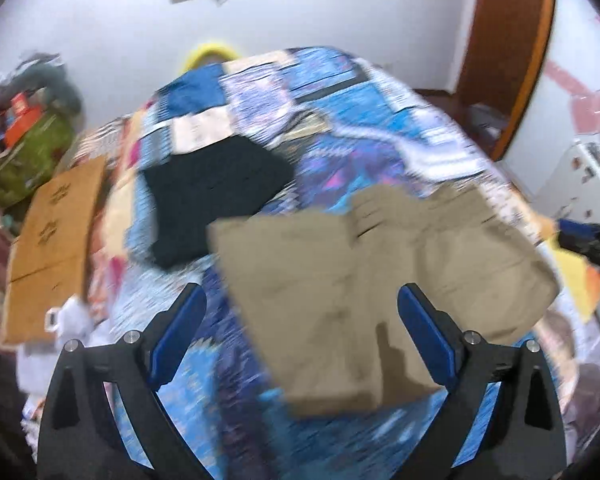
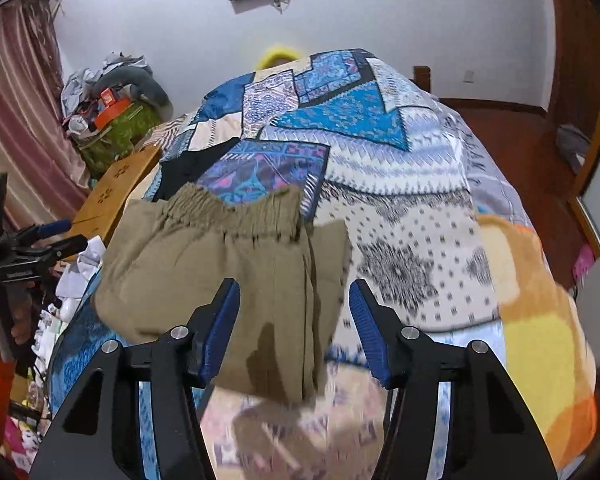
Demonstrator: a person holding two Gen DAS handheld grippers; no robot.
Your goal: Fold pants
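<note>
Folded khaki pants (image 1: 340,280) lie on the patchwork quilt (image 1: 340,120), with the elastic waistband (image 2: 236,208) on the far side in the right wrist view. My left gripper (image 1: 300,316) hovers open above their near left part, and its blue pads (image 1: 180,332) hold nothing. My right gripper (image 2: 295,296) stands with its jaws partly apart over the pants' (image 2: 220,264) right edge. The cloth shows between the pads (image 2: 366,320), but they do not press on it. Each gripper also shows at the edge of the other's view: right gripper (image 1: 592,240), left gripper (image 2: 32,248).
A folded black garment (image 1: 216,196) lies on the quilt beyond the pants. A cardboard box (image 1: 56,240) and a green bag of clutter (image 1: 32,152) stand left of the bed. An orange and yellow blanket (image 2: 540,320) covers the bed's right side. A wooden door frame (image 1: 512,60) is at the right.
</note>
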